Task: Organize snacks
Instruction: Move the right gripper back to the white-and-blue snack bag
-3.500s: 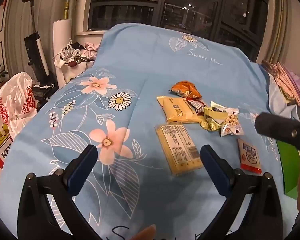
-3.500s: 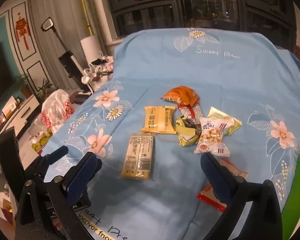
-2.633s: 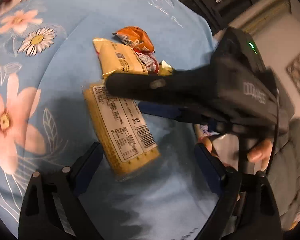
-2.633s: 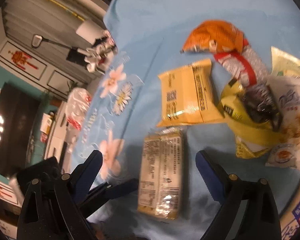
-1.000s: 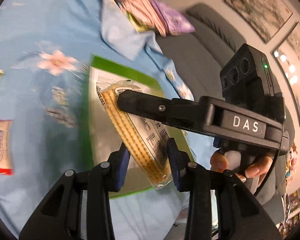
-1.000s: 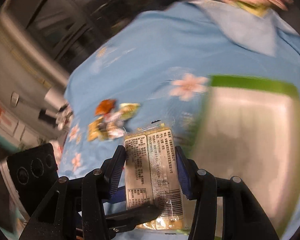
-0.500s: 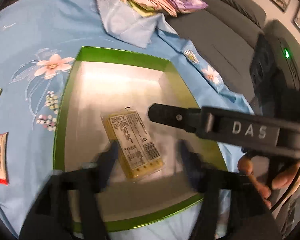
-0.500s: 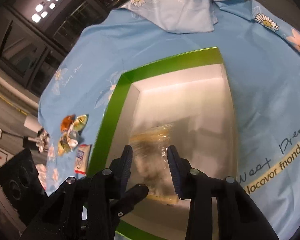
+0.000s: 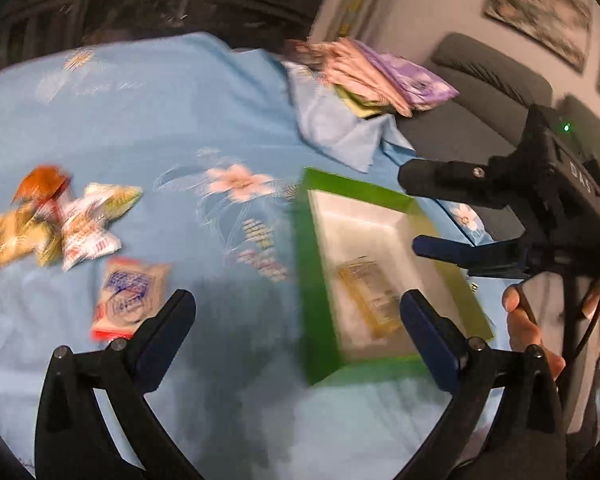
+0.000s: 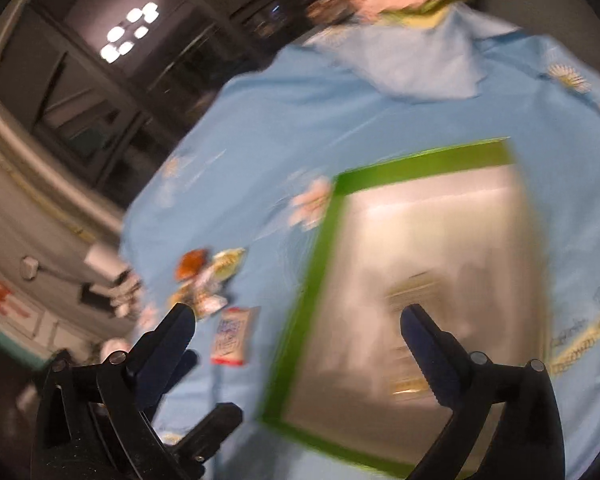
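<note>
- You are holding the left gripper (image 9: 296, 318) with its jaws spread wide and nothing between them, hovering above the blue floral cloth (image 9: 172, 128) between the loose snacks and the green-rimmed box (image 9: 306, 280).
- You are holding the right gripper (image 10: 296, 330) splayed apart and empty too, hanging over the near left side of the box (image 10: 312, 272); in the left wrist view it is showing to the right, its fingers reaching over the box's right rim.
- Both tools being slack over the box fits a drop-off: the yellow cracker packet (image 9: 370, 296) is lying flat on the pale floor of the box, touched by neither gripper. In the right wrist view it is only a blurred yellow smear (image 10: 414, 300) just beyond the right-hand finger.
- The box is probably serving as the collecting place, sitting on the cloth to your right, with the snacks laid out to your left so each can be carried across.
- The red-and-white sachet (image 9: 130, 298) is lying just beyond the left-hand finger of the left gripper, the nearest piece to that tool and apart from the rest.
- The heap of snack bags (image 9: 60, 220), orange, yellow and white ones overlapping, is lying farther off to the left, well apart from the box.
- Judging by this, most of the sorting is waiting on you; the sachet looks the easiest next pick.
- Both views are smearing, so finer detail is not readable.
</note>
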`<state>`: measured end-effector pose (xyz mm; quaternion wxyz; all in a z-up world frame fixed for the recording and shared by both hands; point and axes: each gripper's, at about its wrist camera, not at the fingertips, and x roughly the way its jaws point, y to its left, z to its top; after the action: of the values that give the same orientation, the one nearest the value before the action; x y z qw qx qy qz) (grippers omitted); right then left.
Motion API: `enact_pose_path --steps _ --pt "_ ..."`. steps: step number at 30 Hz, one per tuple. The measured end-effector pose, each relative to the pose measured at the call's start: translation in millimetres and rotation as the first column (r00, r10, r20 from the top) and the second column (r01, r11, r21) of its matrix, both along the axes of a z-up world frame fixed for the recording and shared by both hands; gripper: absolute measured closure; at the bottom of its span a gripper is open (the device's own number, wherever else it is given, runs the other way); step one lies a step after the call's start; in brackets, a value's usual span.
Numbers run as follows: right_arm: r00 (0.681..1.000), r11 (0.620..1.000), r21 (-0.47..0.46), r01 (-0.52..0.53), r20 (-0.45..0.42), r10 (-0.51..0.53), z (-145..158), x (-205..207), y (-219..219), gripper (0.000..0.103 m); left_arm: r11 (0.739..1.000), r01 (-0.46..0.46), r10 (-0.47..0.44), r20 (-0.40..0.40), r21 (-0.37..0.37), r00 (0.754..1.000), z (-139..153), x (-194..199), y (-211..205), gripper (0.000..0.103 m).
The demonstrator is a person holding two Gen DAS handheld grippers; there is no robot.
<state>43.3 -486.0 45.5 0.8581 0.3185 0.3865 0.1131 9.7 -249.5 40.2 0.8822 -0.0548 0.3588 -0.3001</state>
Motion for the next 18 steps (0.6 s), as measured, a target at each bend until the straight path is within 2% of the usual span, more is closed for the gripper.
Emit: enact_pose_path --steps 4,6,7,9,11,13,16,18 --pt "0.987 0.985 0.087 -0.152 -0.040 0.156 -20.7 33.3 56.0 0.000 0.999 -0.051 0.051 -0.032 -0.007 0.998 -14.4 8.5 52.9 0.000" --pt "0.973 0.968 0.148 -0.203 -0.078 0.216 -40.7 51.5 83.0 0.000 0.998 -0.062 0.060 -0.088 -0.023 0.994 -25.9 17.8 71.6 0.000" --pt "0.968 0.962 0.168 -0.213 -0.100 0.232 -49.4 59.4 92.8 0.000 0.998 -0.042 0.036 -0.127 -0.050 0.991 -32.7 24.2 80.5 0.000" --pt "0.972 0.976 0.108 -0.189 -0.119 0.201 -55.4 69.5 109.6 0.000 0.991 -0.020 -0.008 -0.206 -0.133 0.978 -44.6 37.8 95.6 0.000" --pt "0.977 0.979 0.082 -0.185 -0.090 0.192 -51.8 74.8 119.7 0.000 0.973 -0.045 -0.022 -0.285 -0.226 0.958 -54.7 48.8 106.3 0.000" --pt "0.983 0.988 0.041 -0.151 -0.101 0.154 -45.1 84.1 123.6 0.000 0.956 -0.071 -0.027 -0.323 -0.286 0.946 -63.2 53.4 112.4 0.000" --pt "0.980 0.988 0.076 -0.138 -0.136 0.147 -45.8 94.9 128.0 0.000 0.952 -0.087 -0.021 -0.344 -0.295 0.939 -70.2 57.2 116.4 0.000" --pt "0.978 0.981 0.102 -0.164 -0.113 0.175 -45.2 100.9 133.5 0.000 0.954 -0.066 -0.044 -0.354 -0.293 0.934 -74.1 61.7 115.6 0.000"
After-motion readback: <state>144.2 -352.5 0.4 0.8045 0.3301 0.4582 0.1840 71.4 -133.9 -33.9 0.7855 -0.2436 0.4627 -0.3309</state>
